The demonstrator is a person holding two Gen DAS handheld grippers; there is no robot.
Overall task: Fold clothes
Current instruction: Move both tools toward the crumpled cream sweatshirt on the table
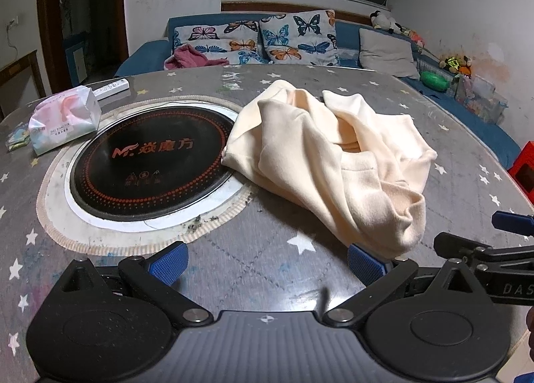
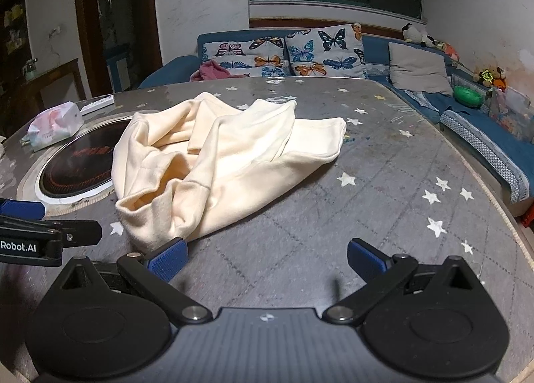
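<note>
Blue ribbed pads (image 1: 168, 261) of the left gripper (image 1: 267, 262) sit closest in the left wrist view, spread wide and holding nothing, low over the grey star-printed table cover (image 1: 253, 256). Its right-hand pad lies just at the near corner of the cream garment (image 1: 327, 156), which is heaped on the table beside the round black induction hob (image 1: 153, 156), one edge overlapping the hob's rim. I'd judge the cloth soft, fleecy and light, limp enough to sag from any single pinch, so a hem or cuff edge is the place to take it, with both claws lifting together. Whether the pad touches the cloth I cannot tell. Folds bury most of the shape; sleeves, neck and hem are hard to sort out. A tissue pack (image 1: 63, 119) lies beyond the hob. At the right edge the other claw is cut off.

From the right wrist view, the right gripper (image 2: 267, 261) is likewise released, jaws wide over bare table cover (image 2: 367, 216). Its left pad (image 2: 168, 259) is just at the garment's (image 2: 233, 156) nearest bunched end, which looks like a cuff or leg opening, though I can't be sure. The far flap lies flatter. Underneath layers stay hidden, and the left gripper (image 2: 50, 236) shows only partly at the frame's left edge.
</note>
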